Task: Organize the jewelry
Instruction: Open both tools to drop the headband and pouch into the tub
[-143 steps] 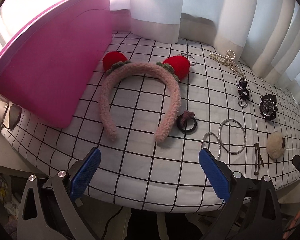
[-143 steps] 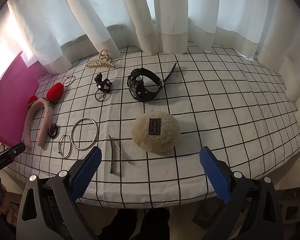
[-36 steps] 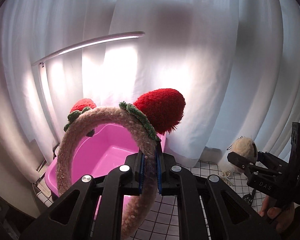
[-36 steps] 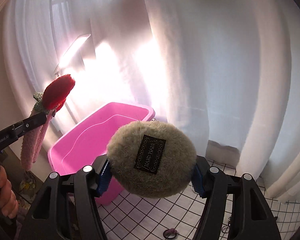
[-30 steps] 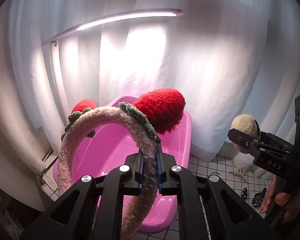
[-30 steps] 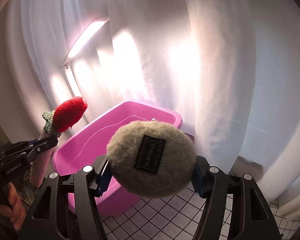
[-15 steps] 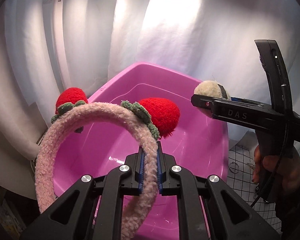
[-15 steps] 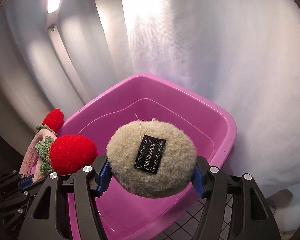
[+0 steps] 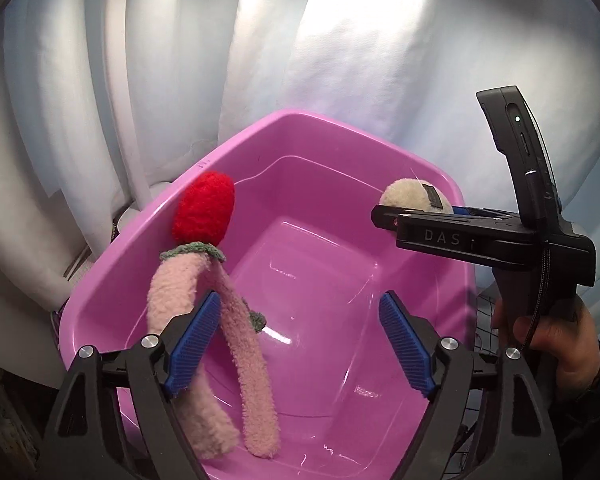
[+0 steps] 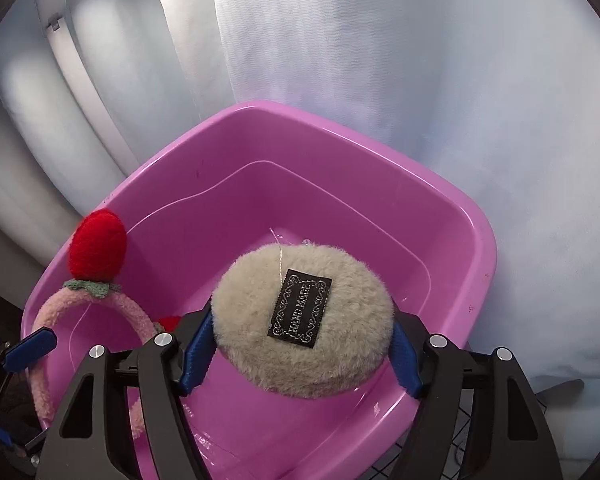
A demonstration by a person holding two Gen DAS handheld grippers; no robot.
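The headband's [image 9: 236, 332] second red strawberry is almost wholly hidden: only a sliver of red shows behind the right gripper's left finger in the right wrist view, and the left wrist view shows just a bit of green trim there. The band's lower ends are cut off by the gripper bodies in both views. Whether the headband rests on the tub floor or is mid-fall cannot be told. The table beside the tub appears only as a sliver of gridded cloth [image 9: 482, 320] at the right.

The left gripper [image 9: 300, 346] is spread wide over the pink tub [image 9: 340, 128], grasping nothing; its left blue pad [image 9: 192, 344] lies just beside or against the pink fuzzy band, and contact cannot be told. The right gripper [image 10: 300, 350] is clamped on the beige fluffy pom-pom [image 10: 300, 320], 1 pad at each side, holding it above the tub's interior near its right wall.

The headband stands tilted inside the tub toward its left side, 1 red strawberry [image 10: 98, 250] with a green collar on top. The pom-pom is a round, flattened puff with a black woven label [image 10: 300, 308] and a loose thread sticking up.
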